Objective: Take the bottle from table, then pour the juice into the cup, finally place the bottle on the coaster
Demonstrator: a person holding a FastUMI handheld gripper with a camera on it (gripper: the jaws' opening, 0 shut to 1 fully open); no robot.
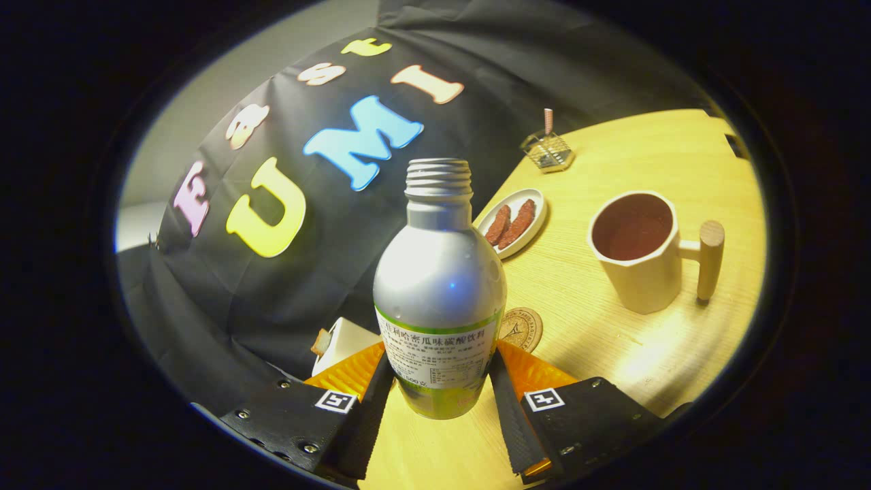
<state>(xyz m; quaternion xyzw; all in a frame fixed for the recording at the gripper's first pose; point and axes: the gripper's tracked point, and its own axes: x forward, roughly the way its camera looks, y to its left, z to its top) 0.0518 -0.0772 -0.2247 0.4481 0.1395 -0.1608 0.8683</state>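
Observation:
A silver bottle (pixel 439 286) with a green-and-white label and an uncapped threaded neck stands between my fingers, and my gripper (pixel 441 388) is shut on its lower body. The view is tilted, so the bottle appears lifted off the wooden table (pixel 599 327). Beyond the right finger lies a round cork coaster (pixel 521 328), partly hidden behind the bottle. Further right stands a cream cup (pixel 636 248) with a wooden handle, its inside dark.
A small white oval dish (pixel 515 222) with two reddish-brown pieces lies beyond the coaster. A wire holder (pixel 548 150) with a striped stick stands at the table's far edge. A white object (pixel 340 344) sits behind the left finger.

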